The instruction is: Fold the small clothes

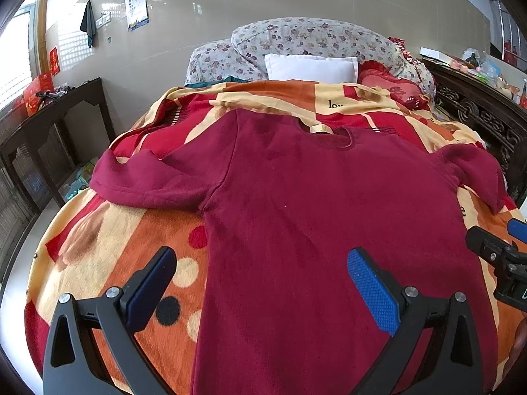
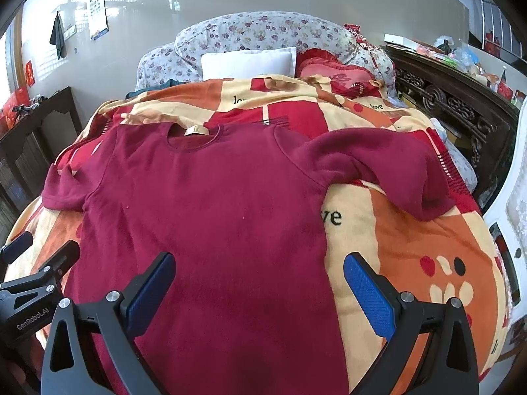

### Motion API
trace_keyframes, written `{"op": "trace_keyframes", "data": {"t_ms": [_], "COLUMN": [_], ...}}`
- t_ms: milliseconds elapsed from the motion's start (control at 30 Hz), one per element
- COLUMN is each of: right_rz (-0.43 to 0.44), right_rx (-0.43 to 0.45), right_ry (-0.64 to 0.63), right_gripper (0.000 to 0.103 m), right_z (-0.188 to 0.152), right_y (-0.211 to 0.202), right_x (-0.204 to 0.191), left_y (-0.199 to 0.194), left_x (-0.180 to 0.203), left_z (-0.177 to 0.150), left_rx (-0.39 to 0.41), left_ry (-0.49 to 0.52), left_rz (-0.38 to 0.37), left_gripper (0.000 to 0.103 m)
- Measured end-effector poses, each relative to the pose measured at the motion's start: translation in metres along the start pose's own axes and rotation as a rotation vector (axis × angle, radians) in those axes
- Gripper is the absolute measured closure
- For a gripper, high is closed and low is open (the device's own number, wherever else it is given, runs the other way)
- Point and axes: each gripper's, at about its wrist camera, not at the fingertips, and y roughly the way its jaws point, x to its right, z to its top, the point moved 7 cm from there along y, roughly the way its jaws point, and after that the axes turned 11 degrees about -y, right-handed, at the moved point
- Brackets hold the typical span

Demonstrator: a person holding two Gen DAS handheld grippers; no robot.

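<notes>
A dark red long-sleeved top (image 1: 296,204) lies flat and face up on the bed, collar away from me, sleeves spread to both sides. It also shows in the right wrist view (image 2: 210,210). My left gripper (image 1: 262,283) is open and empty, hovering over the top's lower left edge. My right gripper (image 2: 258,288) is open and empty over the top's lower right edge. The right gripper also shows at the right edge of the left wrist view (image 1: 500,250), and the left gripper at the left edge of the right wrist view (image 2: 36,256).
A red, orange and cream patterned blanket (image 1: 125,250) covers the bed. A white pillow (image 1: 311,67), a floral quilt (image 1: 296,38) and a red cushion (image 2: 332,75) lie at the head. A dark wooden cabinet (image 1: 49,125) stands left, a carved dark sideboard (image 2: 454,105) right.
</notes>
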Motion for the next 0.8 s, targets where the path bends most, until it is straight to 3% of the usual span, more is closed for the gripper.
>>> {"op": "trace_keyframes", "data": {"t_ms": [800], "right_rz": [0.035], "right_rx": [-0.049], "right_ry": [-0.033], "right_gripper": [0.000], "right_z": [0.029], "right_y": [0.066], "right_x": [-0.025], "left_y": [0.057], "left_x": [-0.020], "left_z": [0.039], "left_rx": [-0.036], "left_ry": [-0.058], "left_rz": [0.024], "left_gripper": [0.000]}}
